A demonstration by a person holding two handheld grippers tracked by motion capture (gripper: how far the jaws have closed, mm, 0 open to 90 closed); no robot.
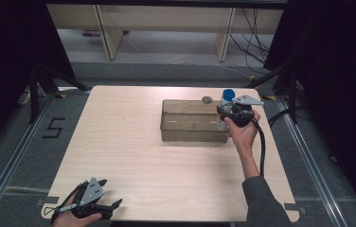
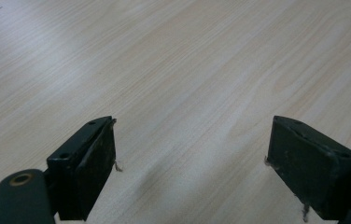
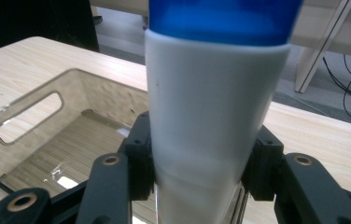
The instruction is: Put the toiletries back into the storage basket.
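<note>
One bottle (image 3: 215, 116), clamped by right gripper (image 1: 235, 113), hangs over bin's (image 1: 192, 135) right rim.

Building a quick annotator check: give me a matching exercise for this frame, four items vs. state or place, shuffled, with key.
Items:
1. left gripper
2. right gripper
3. bottle
4. clear bin

States:
A. white body, blue cap, upright
B. sits on the table, nothing seen inside
C. jaws open over bare table at the near edge
D. jaws shut on the bottle, at the bin's right end

Pairs: 1-C, 2-D, 3-A, 4-B
</note>
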